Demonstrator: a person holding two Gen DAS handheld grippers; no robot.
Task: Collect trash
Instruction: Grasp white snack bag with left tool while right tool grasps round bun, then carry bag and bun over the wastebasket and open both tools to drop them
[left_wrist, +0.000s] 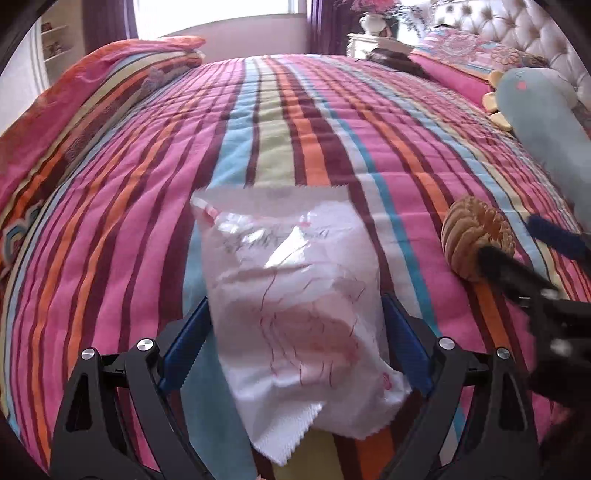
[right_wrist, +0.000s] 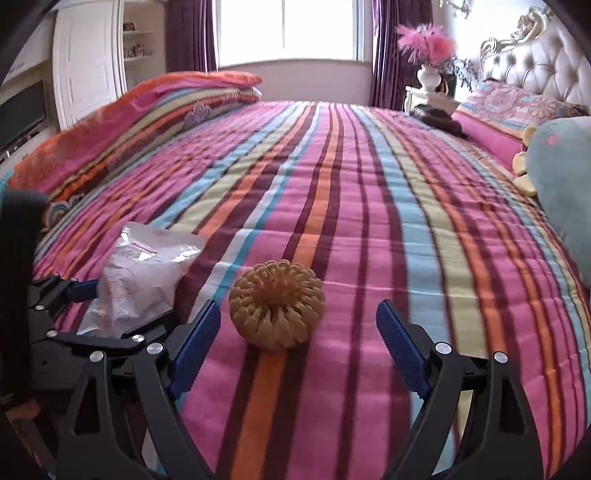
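A crumpled white plastic wrapper (left_wrist: 291, 302) lies on the striped bedspread between the blue pads of my left gripper (left_wrist: 295, 339), whose jaws stand wide on either side of it. It also shows in the right wrist view (right_wrist: 144, 273). A tan, ridged, ball-shaped foam piece (right_wrist: 277, 304) sits on the bedspread just beyond and between the pads of my right gripper (right_wrist: 297, 339), which is open and apart from it. It also shows at the right of the left wrist view (left_wrist: 476, 236), with the right gripper (left_wrist: 524, 258) blurred around it.
The striped bedspread (right_wrist: 332, 184) covers a large bed. A folded quilt (right_wrist: 129, 122) lies at the far left. Pillows (right_wrist: 506, 107) and a blue plush toy (right_wrist: 561, 177) lie at the right by the tufted headboard (right_wrist: 535, 62). A dark object (right_wrist: 437, 116) sits far right.
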